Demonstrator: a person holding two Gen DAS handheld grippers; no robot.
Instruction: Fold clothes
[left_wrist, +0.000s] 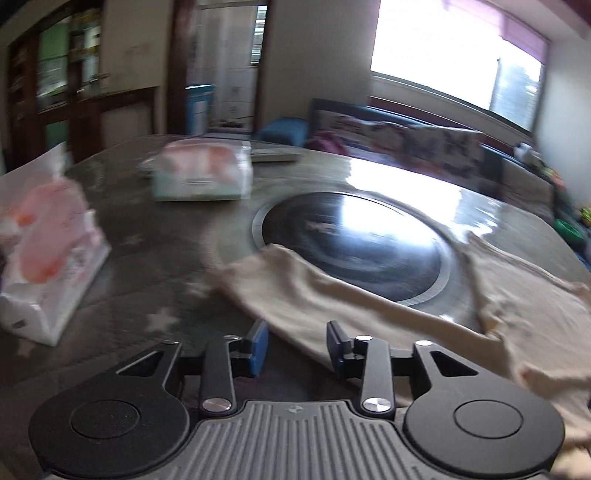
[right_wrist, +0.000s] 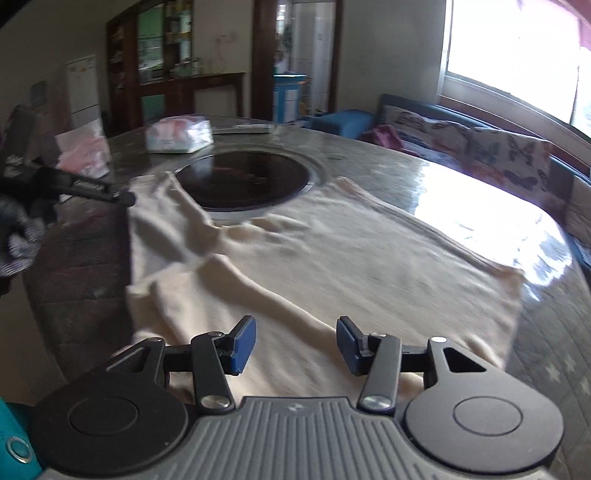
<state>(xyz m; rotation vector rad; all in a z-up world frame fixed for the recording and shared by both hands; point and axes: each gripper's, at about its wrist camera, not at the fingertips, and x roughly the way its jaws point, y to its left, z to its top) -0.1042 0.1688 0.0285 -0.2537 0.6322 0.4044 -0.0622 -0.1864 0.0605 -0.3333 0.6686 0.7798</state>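
Left wrist view shows the left gripper low over a round grey stone-look table, its 2 blue-padded fingers spread wide with nothing between them. Just ahead of them lies a cream knitted garment, spread loosely on the tabletop; one long fold of it runs from beside the fingers up to the rim of a dark round glass cooktop sunk into the middle of the table, and its edge overlaps that rim. To the left on the table stand 2 soft tissue packs in pink and white wrapping, a near one at the table's edge and a farther one beyond the cooktop; both are blurred. From the right wrist view, the right gripper hangs over the near part of the same garment, its 2 blue-padded fingers also wide apart and empty, with the cloth lying under and ahead of them. There the garment covers much of the near tabletop, wrinkled on its left side and flatter to the right, its far edge reaching the cooktop. At the left edge of this view the left gripper appears as a dark arm whose tip sits at the garment's left edge; whether it touches the cloth cannot be told. A sofa with a butterfly-print cover stands beyond the table under a bright window.
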